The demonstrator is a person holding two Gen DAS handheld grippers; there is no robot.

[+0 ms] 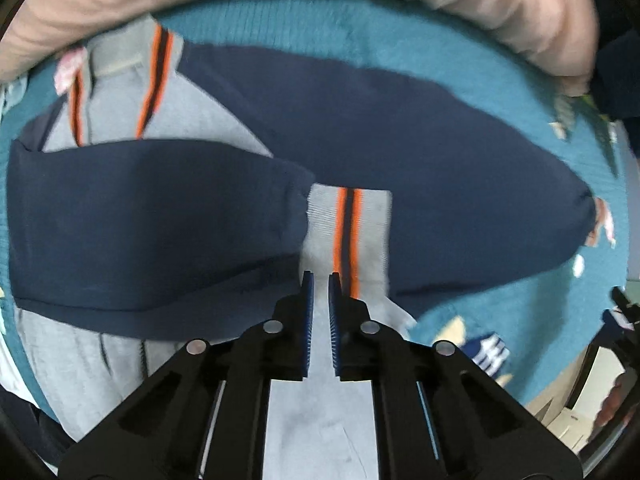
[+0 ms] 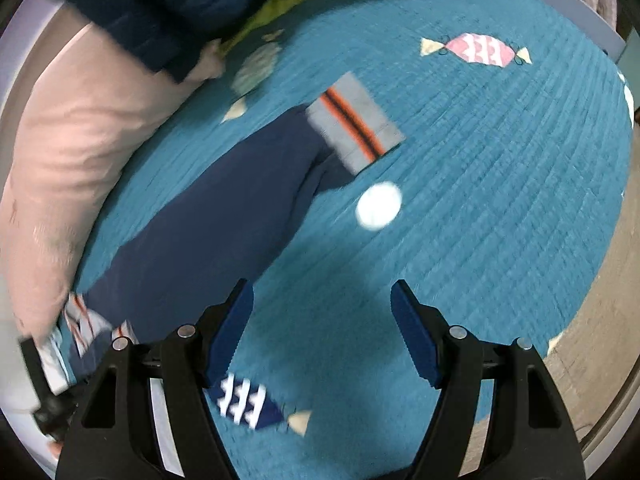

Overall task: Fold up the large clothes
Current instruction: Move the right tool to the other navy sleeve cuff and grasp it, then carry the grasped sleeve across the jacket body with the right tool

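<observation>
**Sweatshirt spread on the teal quilt, one sleeve folded in**

The teal quilt (image 1: 400,40) fills both views and is the landmark here. The left wrist view shows most of the sweatshirt (image 1: 420,160) lying on it: navy sleeves, grey body, orange and dark stripes at the collar. One navy sleeve (image 1: 152,220) lies folded across the grey body, and its grey striped cuff (image 1: 348,232) rests near the middle of the garment. The right wrist view shows only the other sleeve (image 2: 208,224), stretched out flat over the quilt, with its own striped cuff (image 2: 356,124) at the far end.

A pink pillow (image 1: 480,12) runs along the quilt's far edge in the left view and along its left edge in the right view, close beside the outstretched sleeve. Only the right view shows the quilt's printed candy shapes clearly: a pink one (image 2: 476,50) well beyond the cuff, a navy and white one (image 2: 244,400) partly behind the near fingers, and a white dot (image 2: 378,206) just beside the cuff.

The left gripper (image 1: 320,280) points down over the folded cuff, its fingers nearly together; whether they pinch any cloth cannot be told. The right gripper (image 2: 322,292) hangs above bare quilt beside the sleeve, fingers wide apart and holding nothing.
</observation>
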